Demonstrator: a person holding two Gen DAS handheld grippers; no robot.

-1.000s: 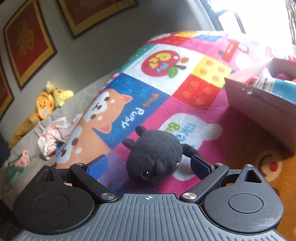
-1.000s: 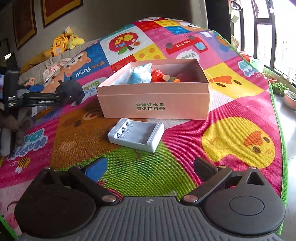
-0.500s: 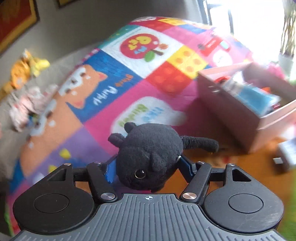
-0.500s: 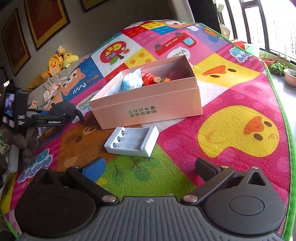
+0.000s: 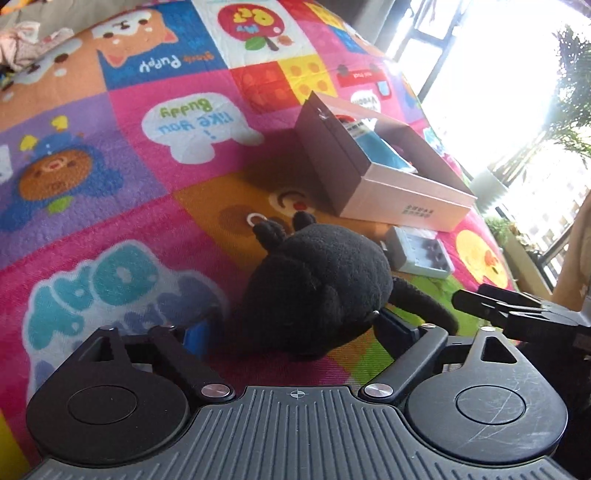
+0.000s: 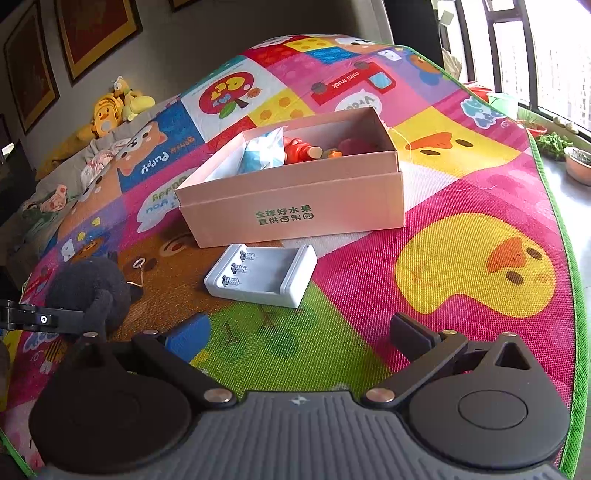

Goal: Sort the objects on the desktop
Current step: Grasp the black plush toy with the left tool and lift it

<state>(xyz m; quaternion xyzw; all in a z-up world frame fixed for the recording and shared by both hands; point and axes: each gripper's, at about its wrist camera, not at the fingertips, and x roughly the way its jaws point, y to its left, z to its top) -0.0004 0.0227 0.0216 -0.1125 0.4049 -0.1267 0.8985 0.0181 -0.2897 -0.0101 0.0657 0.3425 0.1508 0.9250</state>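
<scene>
Black and soft, the plush toy (image 5: 317,284) sits between the blue-padded fingers (image 5: 195,338) of the left claw (image 5: 295,332), low over the play mat (image 5: 129,155) near its left edge as the right wrist view has it. The jaws are opening: the left pad stands clear of the plush, and whether the right pad touches it cannot be told, since the toy's body covers that side. One thin limb of the toy trails to the right across the mat's green patch.

Just beyond the toy lies a white battery holder (image 6: 262,277), its three springs showing, open side up. Behind that stands a pink cardboard box (image 6: 295,210) with green printed characters on its long wall, set toward the middle of the mat. Inside it lie a blue packet (image 6: 262,153) at the left end and an orange-red toy (image 6: 295,151) beside it; smaller items at the right end are too small to name.

Right claw (image 6: 299,332) hangs over the green and pink patches at the mat's near edge, its jaws spread wide with nothing between them.

Yellow stuffed animals (image 6: 114,107) rest against the wall past the mat's far left corner, under framed pictures (image 6: 96,33).
</scene>
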